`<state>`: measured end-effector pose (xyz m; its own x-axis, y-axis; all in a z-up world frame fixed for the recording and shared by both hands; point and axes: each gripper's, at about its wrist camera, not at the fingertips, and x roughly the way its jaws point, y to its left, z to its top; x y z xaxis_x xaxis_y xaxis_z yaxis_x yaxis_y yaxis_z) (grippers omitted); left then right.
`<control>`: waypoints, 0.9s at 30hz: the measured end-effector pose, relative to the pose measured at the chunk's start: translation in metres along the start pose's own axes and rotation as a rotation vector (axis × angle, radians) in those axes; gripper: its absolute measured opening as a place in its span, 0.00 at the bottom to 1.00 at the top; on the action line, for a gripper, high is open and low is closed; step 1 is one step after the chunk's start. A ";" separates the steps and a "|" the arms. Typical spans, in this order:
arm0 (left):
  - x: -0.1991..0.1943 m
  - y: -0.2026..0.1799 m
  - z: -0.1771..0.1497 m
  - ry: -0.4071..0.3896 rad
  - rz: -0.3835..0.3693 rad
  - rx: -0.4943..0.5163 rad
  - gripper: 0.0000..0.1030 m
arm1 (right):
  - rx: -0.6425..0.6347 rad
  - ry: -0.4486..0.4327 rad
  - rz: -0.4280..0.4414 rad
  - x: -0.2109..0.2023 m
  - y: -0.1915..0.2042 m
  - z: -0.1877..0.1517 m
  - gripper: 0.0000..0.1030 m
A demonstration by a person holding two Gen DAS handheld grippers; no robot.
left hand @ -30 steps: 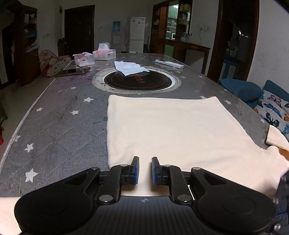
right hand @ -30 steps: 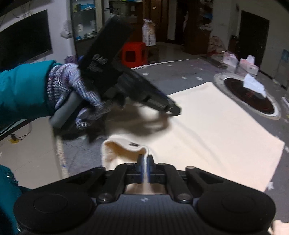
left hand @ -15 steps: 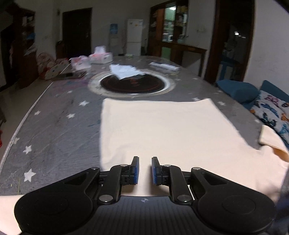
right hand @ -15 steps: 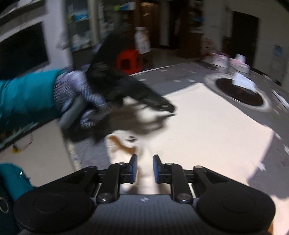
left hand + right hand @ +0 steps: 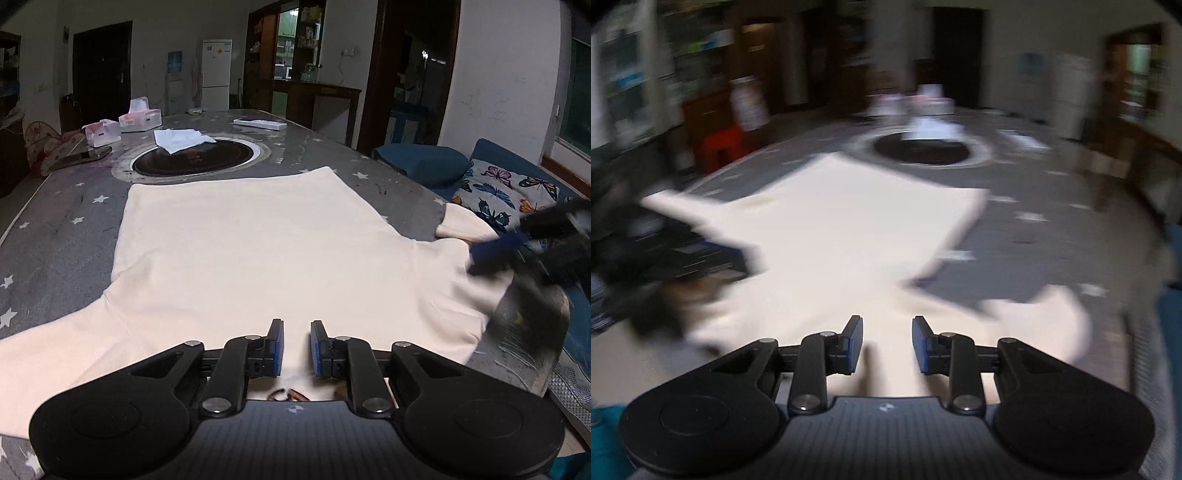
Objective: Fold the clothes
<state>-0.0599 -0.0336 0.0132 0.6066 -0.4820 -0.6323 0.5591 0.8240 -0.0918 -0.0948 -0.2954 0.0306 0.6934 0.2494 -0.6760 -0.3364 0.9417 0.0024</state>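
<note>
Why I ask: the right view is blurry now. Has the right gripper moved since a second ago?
Yes. The right gripper swung rightward: the round cooktop shifted from the right edge to centre, and its jaws opened.

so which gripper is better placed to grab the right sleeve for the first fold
Right. The right gripper is open beside that sleeve; the left gripper sits open at the shirt's collar edge.

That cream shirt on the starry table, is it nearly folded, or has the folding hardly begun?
Hardly begun. Done: the cream shirt lies spread flat on the table, both sleeves out to the sides. In hand: nothing; the left gripper and right gripper are both open above the cloth, gripping no fabric. The right view is blurred. Left: every fold, since no sleeve or hem is turned over yet.
</note>
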 end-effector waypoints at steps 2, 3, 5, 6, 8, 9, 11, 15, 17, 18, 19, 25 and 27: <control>-0.001 -0.002 -0.002 0.000 -0.006 -0.002 0.17 | 0.007 0.008 -0.059 0.004 -0.012 -0.003 0.32; -0.002 -0.004 -0.003 0.000 -0.007 -0.002 0.17 | 0.010 0.012 -0.089 0.005 -0.017 -0.005 0.33; -0.003 -0.006 -0.004 0.000 -0.009 -0.004 0.17 | 0.017 0.020 -0.148 0.009 -0.029 -0.008 0.32; -0.004 -0.007 -0.005 0.000 -0.011 -0.006 0.18 | 0.020 0.024 -0.178 0.011 -0.035 -0.009 0.29; -0.004 -0.009 -0.005 0.002 -0.016 -0.010 0.17 | 0.027 0.032 -0.237 0.015 -0.046 -0.012 0.25; -0.004 -0.010 -0.006 0.004 -0.021 -0.012 0.17 | 0.029 0.035 -0.266 0.016 -0.051 -0.014 0.24; -0.004 -0.014 -0.007 0.005 -0.028 -0.010 0.16 | 0.036 0.032 -0.314 0.016 -0.055 -0.017 0.23; -0.004 -0.023 -0.009 0.007 -0.054 -0.010 0.15 | 0.105 0.016 -0.309 0.014 -0.068 -0.022 0.24; -0.003 -0.028 -0.009 0.005 -0.060 -0.008 0.15 | 0.093 0.017 -0.306 0.014 -0.066 -0.023 0.24; -0.002 -0.030 -0.009 0.007 -0.067 -0.010 0.15 | 0.087 0.017 -0.305 0.014 -0.065 -0.023 0.24; -0.002 -0.032 -0.009 0.009 -0.076 -0.013 0.15 | 0.081 0.017 -0.303 0.014 -0.064 -0.023 0.23; 0.001 -0.046 -0.009 0.028 -0.131 -0.020 0.15 | 0.174 -0.034 -0.405 -0.003 -0.080 -0.030 0.04; 0.003 -0.049 -0.008 0.032 -0.150 -0.012 0.16 | 0.211 -0.053 -0.445 -0.009 -0.087 -0.032 0.04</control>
<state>-0.0906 -0.0730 0.0096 0.4985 -0.5900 -0.6352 0.6348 0.7474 -0.1960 -0.0924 -0.3864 0.0129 0.7739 -0.1809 -0.6069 0.1319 0.9834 -0.1249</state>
